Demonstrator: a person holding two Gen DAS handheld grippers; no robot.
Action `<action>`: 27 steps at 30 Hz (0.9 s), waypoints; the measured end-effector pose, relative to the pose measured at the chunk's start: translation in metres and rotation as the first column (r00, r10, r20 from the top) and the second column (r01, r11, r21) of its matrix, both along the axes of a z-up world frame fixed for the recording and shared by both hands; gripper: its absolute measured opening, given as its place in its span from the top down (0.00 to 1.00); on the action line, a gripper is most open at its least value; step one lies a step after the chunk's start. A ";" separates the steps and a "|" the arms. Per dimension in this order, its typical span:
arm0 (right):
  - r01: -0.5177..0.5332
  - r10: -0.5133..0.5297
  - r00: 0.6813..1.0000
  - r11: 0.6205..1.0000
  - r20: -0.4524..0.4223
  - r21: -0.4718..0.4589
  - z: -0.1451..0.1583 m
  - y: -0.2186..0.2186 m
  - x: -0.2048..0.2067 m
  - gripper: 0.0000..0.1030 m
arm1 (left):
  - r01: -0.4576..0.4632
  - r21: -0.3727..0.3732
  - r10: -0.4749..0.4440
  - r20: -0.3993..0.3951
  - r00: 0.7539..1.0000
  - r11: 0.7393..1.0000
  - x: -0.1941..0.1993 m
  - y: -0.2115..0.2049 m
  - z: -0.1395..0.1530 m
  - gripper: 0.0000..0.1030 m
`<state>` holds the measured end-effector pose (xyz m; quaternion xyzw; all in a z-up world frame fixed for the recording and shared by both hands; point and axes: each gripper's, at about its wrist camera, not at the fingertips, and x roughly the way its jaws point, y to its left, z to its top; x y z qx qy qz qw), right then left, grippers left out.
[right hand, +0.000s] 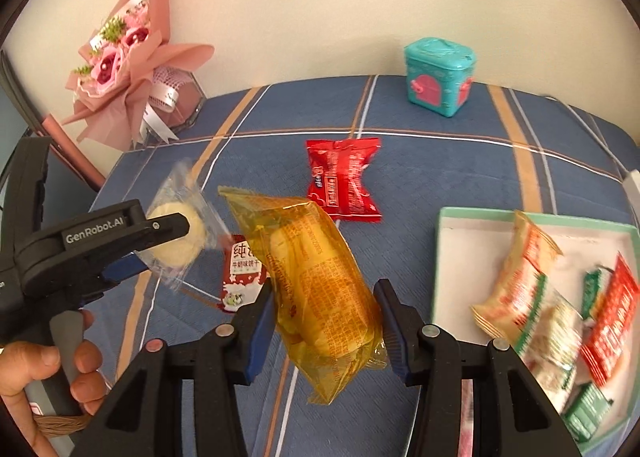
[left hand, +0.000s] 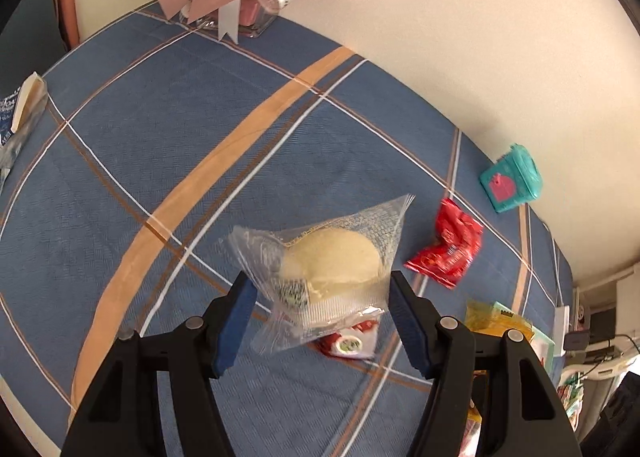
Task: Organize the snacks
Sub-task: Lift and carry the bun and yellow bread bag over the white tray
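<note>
My left gripper (left hand: 322, 303) is shut on a clear-wrapped round pale cake (left hand: 332, 261) and holds it above the blue plaid cloth; the cake also shows in the right wrist view (right hand: 178, 237). My right gripper (right hand: 326, 317) is shut on a yellow-wrapped snack (right hand: 316, 281), lifted off the cloth. A red packet (right hand: 342, 179) lies on the cloth beyond it, also in the left wrist view (left hand: 446, 249). A red-and-white milk biscuit packet (right hand: 240, 277) lies between the grippers. A shallow box (right hand: 460, 253) with a green rim at the right holds several wrapped snacks.
A teal toy case (right hand: 438, 75) stands at the back by the wall. A pink bouquet (right hand: 120, 69) leans at the back left over a clear box. A blue-and-white packet (left hand: 18, 117) lies at the far left edge of the cloth.
</note>
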<state>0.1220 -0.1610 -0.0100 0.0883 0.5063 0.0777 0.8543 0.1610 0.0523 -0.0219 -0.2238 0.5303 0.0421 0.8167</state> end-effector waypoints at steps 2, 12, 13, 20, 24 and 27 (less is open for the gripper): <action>0.015 -0.015 1.000 1.000 -0.002 0.008 0.002 -0.006 -0.007 0.50 | 0.008 0.003 -0.008 0.004 1.000 1.000 -0.005 -0.006 0.005 0.34; 0.120 -0.119 0.993 0.991 -0.011 0.053 0.014 -0.048 -0.037 0.50 | 0.104 -0.004 -0.104 0.021 0.994 0.995 -0.025 -0.048 0.016 0.34; 0.134 -0.134 0.991 0.990 -0.010 0.052 0.016 -0.053 -0.040 0.50 | 0.117 -0.007 -0.117 0.023 0.993 0.993 -0.028 -0.054 0.017 0.34; 0.265 -0.266 0.964 0.962 -0.004 0.072 0.025 -0.105 -0.061 0.50 | 0.217 -0.013 -0.216 0.056 0.975 0.976 -0.044 -0.100 0.023 0.34; 0.348 -0.350 0.937 0.935 0.013 0.074 0.030 -0.140 -0.070 0.50 | 0.267 -0.001 -0.266 0.075 0.961 0.964 -0.052 -0.128 0.025 0.34; 0.405 -0.407 0.913 0.912 0.027 0.066 0.034 -0.163 -0.075 0.50 | 0.298 -0.006 -0.296 0.084 0.951 0.955 -0.053 -0.146 0.024 0.34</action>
